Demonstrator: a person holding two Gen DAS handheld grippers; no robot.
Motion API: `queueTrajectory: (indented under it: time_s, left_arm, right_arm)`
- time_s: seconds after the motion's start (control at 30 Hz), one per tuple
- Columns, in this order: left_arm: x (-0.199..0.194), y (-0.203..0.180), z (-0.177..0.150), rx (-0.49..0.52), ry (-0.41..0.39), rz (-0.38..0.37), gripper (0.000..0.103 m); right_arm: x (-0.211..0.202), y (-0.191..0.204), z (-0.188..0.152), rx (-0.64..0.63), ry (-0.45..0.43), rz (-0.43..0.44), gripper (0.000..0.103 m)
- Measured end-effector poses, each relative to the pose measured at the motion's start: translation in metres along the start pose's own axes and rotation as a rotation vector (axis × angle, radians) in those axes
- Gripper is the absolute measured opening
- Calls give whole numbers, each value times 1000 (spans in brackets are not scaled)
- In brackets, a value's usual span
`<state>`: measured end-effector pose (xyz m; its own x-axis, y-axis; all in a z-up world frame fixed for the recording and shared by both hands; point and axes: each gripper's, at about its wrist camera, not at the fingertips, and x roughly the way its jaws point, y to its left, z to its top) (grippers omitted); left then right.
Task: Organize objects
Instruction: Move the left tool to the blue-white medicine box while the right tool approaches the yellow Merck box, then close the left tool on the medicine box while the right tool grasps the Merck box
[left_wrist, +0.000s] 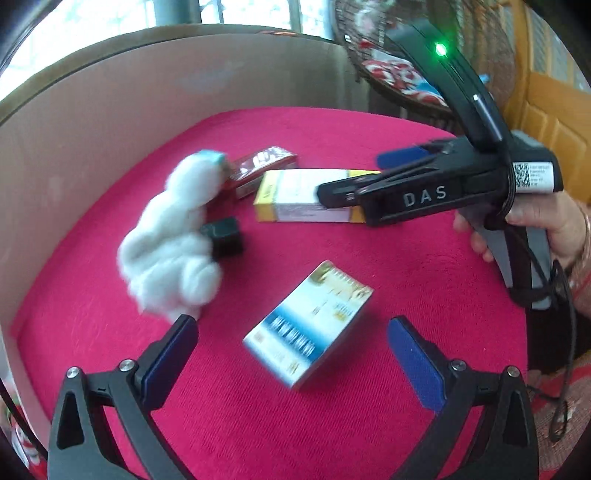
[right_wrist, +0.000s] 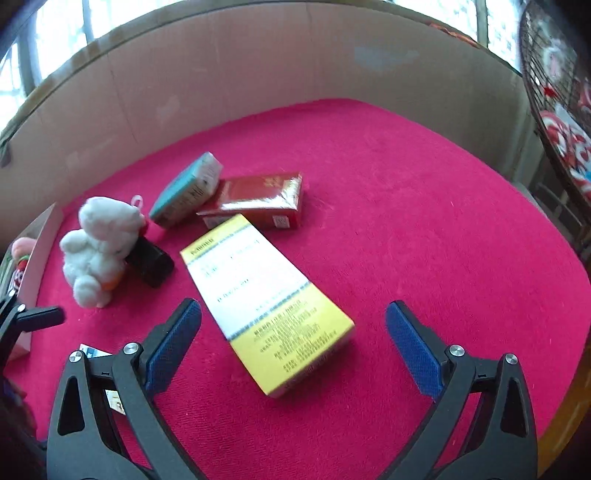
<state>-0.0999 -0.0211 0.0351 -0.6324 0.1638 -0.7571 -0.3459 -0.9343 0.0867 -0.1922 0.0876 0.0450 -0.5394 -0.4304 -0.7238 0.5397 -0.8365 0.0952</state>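
Two grippers, left gripper (left_wrist: 291, 350) and right gripper (right_wrist: 293, 339), both spread wide and empty; yellow-and-white box (right_wrist: 266, 302) nearest the right gripper, light stiff cardboard, best pinched across its long sides.

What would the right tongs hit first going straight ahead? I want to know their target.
Most likely the yellow and white box, lying between the open right tongs; depth is unclear, but nothing sits nearer.

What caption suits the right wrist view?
Open right tool poised over yellow-and-white box on red cloth.
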Motion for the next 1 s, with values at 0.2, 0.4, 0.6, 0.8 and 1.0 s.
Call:
queueTrajectory:
  time_s: [0.2,0.4,0.6,0.8,1.0]
  left_arm:
    - [22,-5,18,38,32,-59,103]
    - [10,-21,7,22,63,-178,93]
    - [11,-19,0,-29,79,-122,69]
    - [10,-7,2,-195,43,-131,68]
    - [6,-7,-4,-207,20,-19,36]
  right_arm:
    - [8,4,2,-119,25,133,99]
    - [14,-13,3,-92,56,225,80]
    - [22,-12,1,-94,72,264,72]
    - [22,-7,-2,-107,71,218,67]
    - [24,3,-2,-150,80,128,59]
